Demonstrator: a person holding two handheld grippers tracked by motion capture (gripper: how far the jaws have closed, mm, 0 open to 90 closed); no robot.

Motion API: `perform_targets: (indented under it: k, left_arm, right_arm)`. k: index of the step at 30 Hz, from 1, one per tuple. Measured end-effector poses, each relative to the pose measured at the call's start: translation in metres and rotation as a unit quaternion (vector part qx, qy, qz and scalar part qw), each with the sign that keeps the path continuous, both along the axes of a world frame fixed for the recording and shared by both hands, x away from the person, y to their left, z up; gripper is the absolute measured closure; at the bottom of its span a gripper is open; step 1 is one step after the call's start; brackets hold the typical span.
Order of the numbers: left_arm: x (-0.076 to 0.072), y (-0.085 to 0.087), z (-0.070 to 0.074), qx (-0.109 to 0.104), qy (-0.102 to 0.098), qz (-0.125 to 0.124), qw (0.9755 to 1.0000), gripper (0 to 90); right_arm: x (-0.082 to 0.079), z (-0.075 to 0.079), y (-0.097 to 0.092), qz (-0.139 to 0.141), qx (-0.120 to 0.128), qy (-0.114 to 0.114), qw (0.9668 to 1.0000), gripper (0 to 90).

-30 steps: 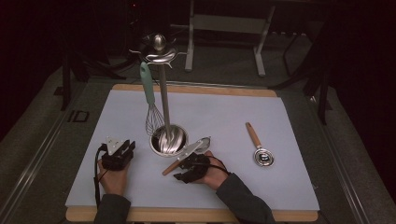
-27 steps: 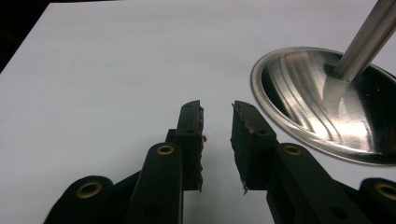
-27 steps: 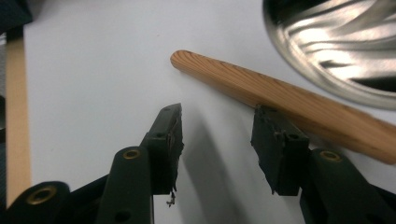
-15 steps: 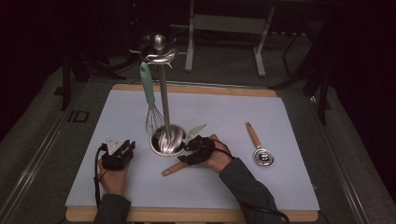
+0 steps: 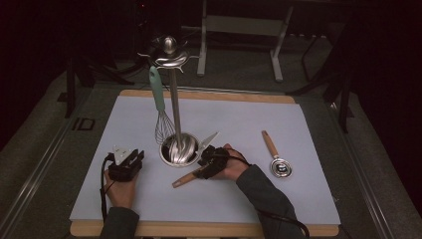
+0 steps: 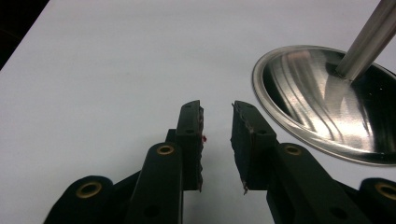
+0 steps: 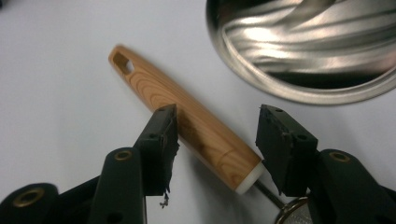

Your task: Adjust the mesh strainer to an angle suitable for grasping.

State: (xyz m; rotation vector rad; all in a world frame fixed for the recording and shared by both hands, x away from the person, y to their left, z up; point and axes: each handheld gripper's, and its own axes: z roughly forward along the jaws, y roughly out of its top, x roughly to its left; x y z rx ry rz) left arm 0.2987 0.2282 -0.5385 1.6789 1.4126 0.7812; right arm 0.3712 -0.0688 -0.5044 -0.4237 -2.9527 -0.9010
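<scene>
A wooden-handled utensil lies on the white mat just right of the stand's round steel base, its metal blade pointing away. My right gripper is down over it. In the right gripper view my right gripper is open, its jaws either side of the wooden handle, not closed on it. My left gripper rests on the mat left of the base. In the left gripper view my left gripper stands narrowly open with nothing between its jaws.
The stand's pole rises from the base to a hooked top, where a teal-handled whisk hangs. A wooden-handled measuring spoon lies at the right. The white mat sits on a wooden board.
My right gripper has moved forward towards the stand's base and now straddles the wooden handle. The left gripper and the utensil have stayed put.
</scene>
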Motion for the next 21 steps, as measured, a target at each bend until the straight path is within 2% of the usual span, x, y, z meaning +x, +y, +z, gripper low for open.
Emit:
perform_targets:
  k: [8, 10, 16, 19, 21]
  left_arm:
    - [0.0, 0.0, 0.0, 0.0, 0.0, 0.0, 1.0, 73.4]
    - [0.0, 0.0, 0.0, 0.0, 0.0, 0.0, 1.0, 73.4]
    - [0.0, 0.0, 0.0, 0.0, 0.0, 0.001, 1.0, 73.4]
    - [0.0, 0.0, 0.0, 0.001, 0.0, 0.001, 1.0, 73.4]
    - [0.0, 0.0, 0.0, 0.001, 0.0, 0.001, 1.0, 73.4]
  right_arm:
    - [-0.005, -0.002, 0.003, 0.03, -0.033, -0.018, 0.9988, 43.8]
    - [-0.007, -0.002, 0.003, 0.032, -0.04, -0.015, 0.9986, 43.5]
    - [-0.009, 0.0, -0.001, 0.043, -0.049, -0.014, 0.9978, 48.6]
    - [-0.014, 0.001, -0.001, 0.046, -0.063, -0.019, 0.9968, 50.2]
    - [-0.014, 0.0, 0.0, 0.055, -0.069, -0.032, 0.9956, 50.0]
